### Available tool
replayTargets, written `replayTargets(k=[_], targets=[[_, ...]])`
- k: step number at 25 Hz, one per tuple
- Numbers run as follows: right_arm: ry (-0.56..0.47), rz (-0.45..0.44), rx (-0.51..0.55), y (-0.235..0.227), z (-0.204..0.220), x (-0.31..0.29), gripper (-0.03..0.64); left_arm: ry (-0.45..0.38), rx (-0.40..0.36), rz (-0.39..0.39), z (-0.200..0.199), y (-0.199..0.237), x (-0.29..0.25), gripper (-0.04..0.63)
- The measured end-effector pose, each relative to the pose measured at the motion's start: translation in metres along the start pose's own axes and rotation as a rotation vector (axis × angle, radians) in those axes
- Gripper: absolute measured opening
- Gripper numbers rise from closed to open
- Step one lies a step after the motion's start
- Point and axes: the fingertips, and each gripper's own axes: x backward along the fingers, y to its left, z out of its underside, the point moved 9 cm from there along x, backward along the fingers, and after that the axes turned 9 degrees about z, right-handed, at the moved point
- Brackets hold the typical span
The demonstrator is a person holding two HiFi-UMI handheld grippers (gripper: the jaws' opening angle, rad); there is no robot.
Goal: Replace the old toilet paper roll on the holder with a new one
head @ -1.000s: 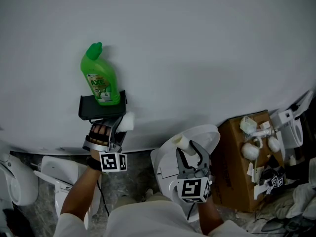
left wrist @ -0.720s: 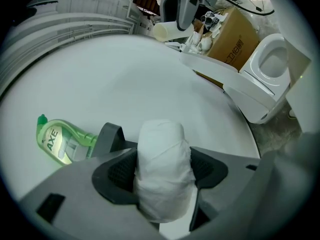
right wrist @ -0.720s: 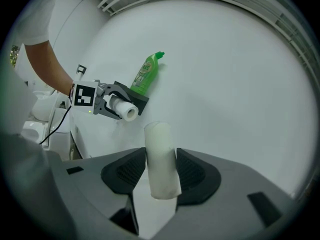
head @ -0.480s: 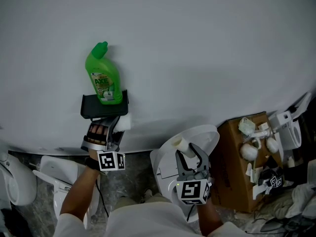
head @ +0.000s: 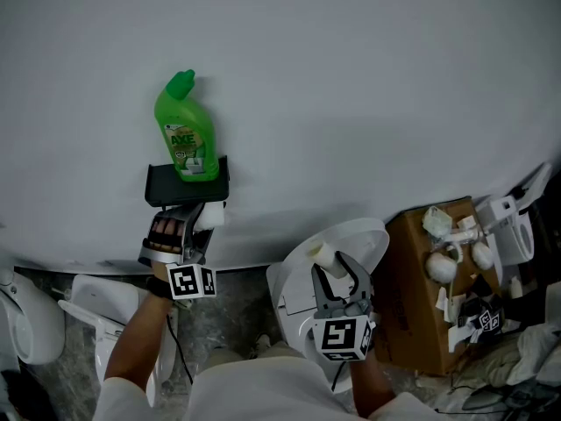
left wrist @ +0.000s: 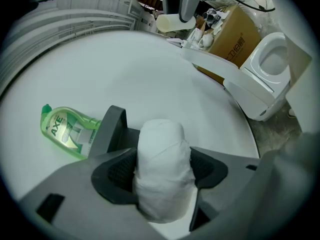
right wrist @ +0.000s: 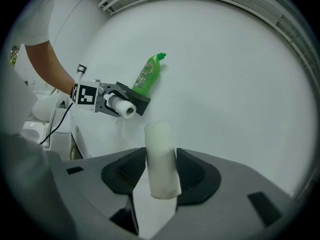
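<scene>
Left tongs [left wrist: 161, 173] shifted leftward below black holder [head: 173, 186], clamped on new roll [left wrist: 161, 144], right tongs [right wrist: 161, 173] gripping old tube [right wrist: 159, 144]

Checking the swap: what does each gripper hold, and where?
Left gripper: the white toilet paper roll, across its round sides. Right gripper: the pale cardboard tube, across its sides.

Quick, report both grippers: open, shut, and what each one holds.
Left gripper: jaws closed on the full white toilet paper roll.
Right gripper: jaws closed on the pale, nearly bare tube.
</scene>
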Motion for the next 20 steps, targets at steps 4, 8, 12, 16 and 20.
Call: replayTargets(k=[4,8,12,16,20], targets=[[-0.001,-0.002,-0.005,0.002,-0.001,0.003,0.190,0.014,0.014,0.000,0.006,0.000,0.004,0.301],[0.003,-0.003,-0.006,0.004,-0.002,0.006,0.190,0.029,0.027,-0.004,0.018,0.000,0.008,0.301],[0.006,0.005,-0.006,0.004,-0.002,0.008,0.190,0.024,0.023,-0.003,0.026,-0.001,0.012,0.301],[0.021,0.013,-0.009,0.005,0.001,0.012,0.190,0.008,0.032,-0.007,0.028,-0.003,0.015,0.301],[0.030,0.020,-0.012,0.006,0.001,0.016,0.190,0.001,0.071,0.012,0.026,-0.001,0.015,0.301]])
